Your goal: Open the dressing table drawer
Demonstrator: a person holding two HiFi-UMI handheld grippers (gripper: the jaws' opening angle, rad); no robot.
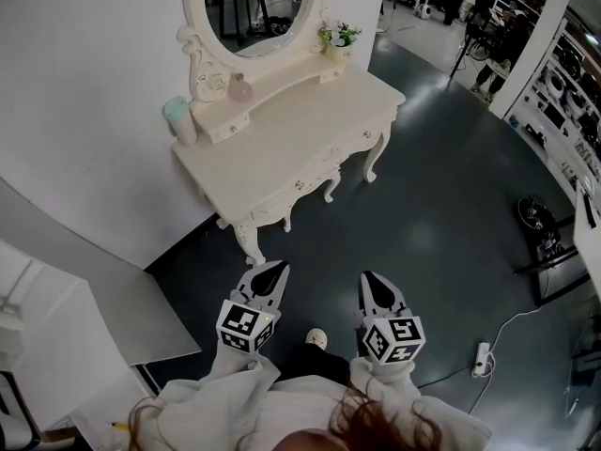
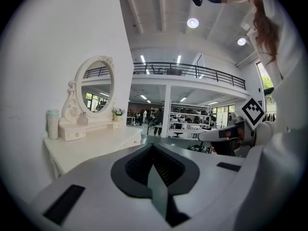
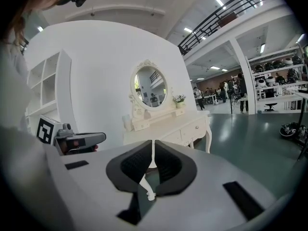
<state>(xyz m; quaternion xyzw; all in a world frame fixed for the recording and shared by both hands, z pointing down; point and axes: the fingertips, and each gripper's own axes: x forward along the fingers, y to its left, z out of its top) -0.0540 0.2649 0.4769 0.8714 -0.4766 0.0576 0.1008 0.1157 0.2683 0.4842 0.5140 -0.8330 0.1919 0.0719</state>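
The cream dressing table (image 1: 282, 153) with an oval mirror (image 1: 252, 7) stands against the white wall, ahead of both grippers. Its front drawers (image 1: 302, 183) have small knobs and look closed; they also show in the right gripper view (image 3: 192, 128). My left gripper (image 1: 275, 268) and right gripper (image 1: 369, 278) hang side by side over the dark floor, short of the table and pointing toward it. Both are shut with nothing between the jaws. The table appears at the left in the left gripper view (image 2: 91, 146), beyond the shut left gripper (image 2: 153, 145). The shut right gripper (image 3: 153, 142) faces the table's leg.
On the table's raised shelf stand a mint cup (image 1: 178, 118), a pink bottle (image 1: 240, 88) and a small flower pot (image 1: 336, 38). A white shelf unit (image 1: 38, 346) sits at the left. A power strip (image 1: 483, 358) and a black stand (image 1: 543, 238) are on the floor at the right.
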